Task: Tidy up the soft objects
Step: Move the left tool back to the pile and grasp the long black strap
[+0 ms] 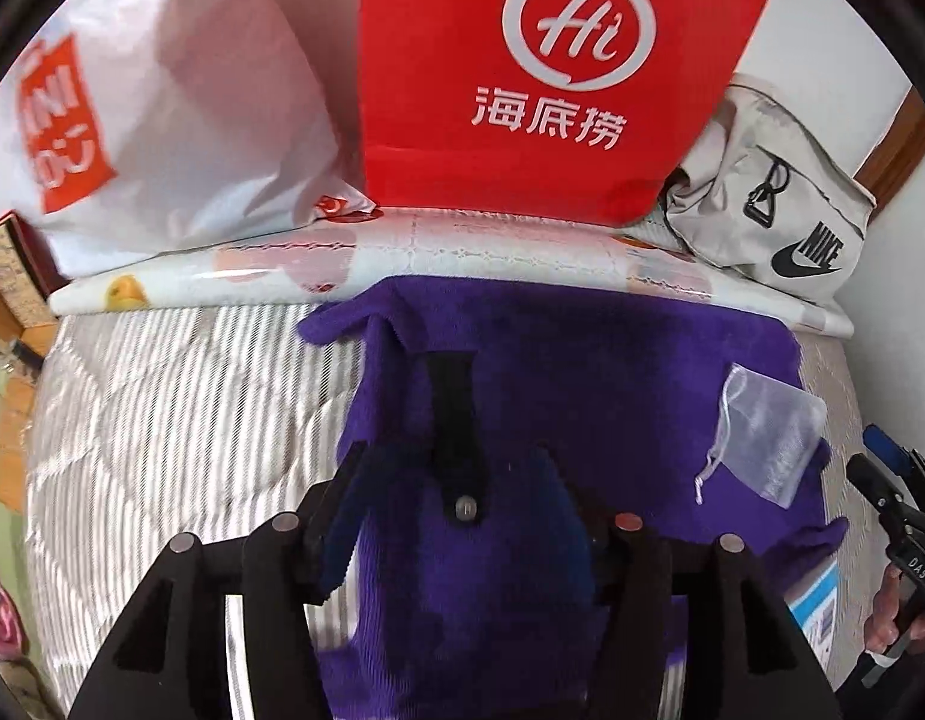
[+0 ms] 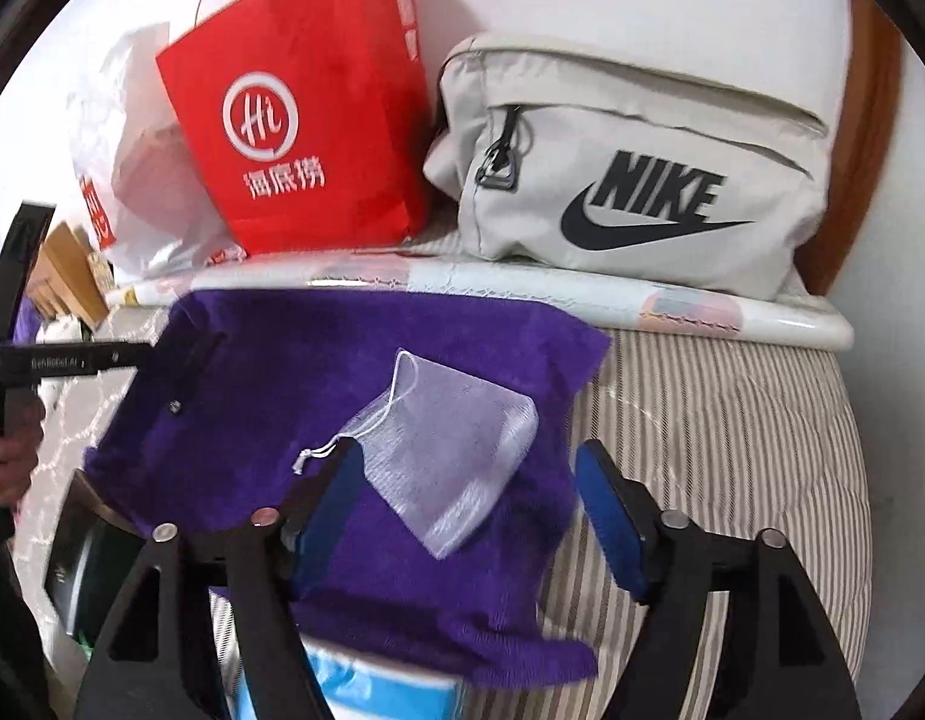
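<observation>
- Your left gripper (image 1: 456, 516) is spread wide, with the purple towel (image 1: 582, 396) bunched up between its 2 blue-padded fingers (image 1: 348, 516); whether the pads touch the cloth you cannot tell from the left wrist view.
- The towel's black hanging loop (image 1: 453, 420) with its metal snap (image 1: 465, 507) lies between those fingers, pointing away from you.
- Your right gripper (image 2: 468, 510) is also wide open and grips nothing. It hovers over the sheer organza drawstring pouch (image 2: 456, 450), its left pad (image 2: 330, 516) just beside the pouch's white cord (image 2: 318, 453).
- The pouch lies flat on top of the purple towel (image 2: 270, 372), toward the towel's right side.
- The towel is spread on the striped bedding (image 2: 732, 450), its far edge against a rolled printed sheet (image 2: 582, 288).
- Behind that roll, against the wall, stand 3 bags: a white Uniqlo bag (image 1: 162, 120), a red Haidilao paper bag (image 2: 306, 108) and a beige Nike bag (image 2: 642, 168).
- A light blue packet (image 2: 372, 690) peeks out from under the towel's near edge.
</observation>
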### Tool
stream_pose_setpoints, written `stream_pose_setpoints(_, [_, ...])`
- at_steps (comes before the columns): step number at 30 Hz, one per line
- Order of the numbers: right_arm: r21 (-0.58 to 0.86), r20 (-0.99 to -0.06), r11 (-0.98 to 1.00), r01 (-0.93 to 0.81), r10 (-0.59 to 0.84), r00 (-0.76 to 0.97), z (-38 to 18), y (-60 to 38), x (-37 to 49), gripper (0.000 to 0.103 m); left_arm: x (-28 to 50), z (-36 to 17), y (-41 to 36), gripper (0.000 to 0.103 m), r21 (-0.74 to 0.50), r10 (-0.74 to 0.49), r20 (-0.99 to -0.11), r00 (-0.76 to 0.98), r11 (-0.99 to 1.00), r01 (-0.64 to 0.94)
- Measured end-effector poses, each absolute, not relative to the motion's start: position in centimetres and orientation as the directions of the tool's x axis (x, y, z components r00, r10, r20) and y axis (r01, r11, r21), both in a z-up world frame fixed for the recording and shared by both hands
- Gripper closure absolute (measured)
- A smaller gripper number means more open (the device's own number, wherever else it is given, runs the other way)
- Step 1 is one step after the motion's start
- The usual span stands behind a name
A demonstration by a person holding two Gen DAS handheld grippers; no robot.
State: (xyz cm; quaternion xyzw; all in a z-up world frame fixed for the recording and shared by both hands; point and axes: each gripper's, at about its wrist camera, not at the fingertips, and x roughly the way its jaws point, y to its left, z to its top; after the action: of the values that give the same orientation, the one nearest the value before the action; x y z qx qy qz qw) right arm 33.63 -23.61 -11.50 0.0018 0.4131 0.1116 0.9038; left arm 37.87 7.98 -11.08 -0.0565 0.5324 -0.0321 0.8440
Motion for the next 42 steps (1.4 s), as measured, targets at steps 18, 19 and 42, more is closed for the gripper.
stream_pose_setpoints(18, [0.134, -0.637, 0.959, -0.249, 0.276, 0.72, -7.8, -22.5, 19.3, 0.029, 22.0, -6.2, 8.3, 0.049, -0.104, -0.068, -0.8, 0.596, 0.994, -0.026])
stream_pose_setpoints(19, [0.109, -0.634, 0.961, -0.254, 0.264, 0.727, -7.8, -22.1, 18.4, 0.028, 21.2, -6.3, 8.3, 0.049, -0.104, -0.073, -0.801, 0.594, 0.994, -0.018])
stream_pose_setpoints(42, [0.133, -0.707, 0.944, -0.303, 0.304, 0.638, -12.9, -20.7, 9.9, 0.025, 10.7, -17.3, 5.8, 0.049, -0.39, -0.341, -0.871, 0.355, 0.918, -0.075])
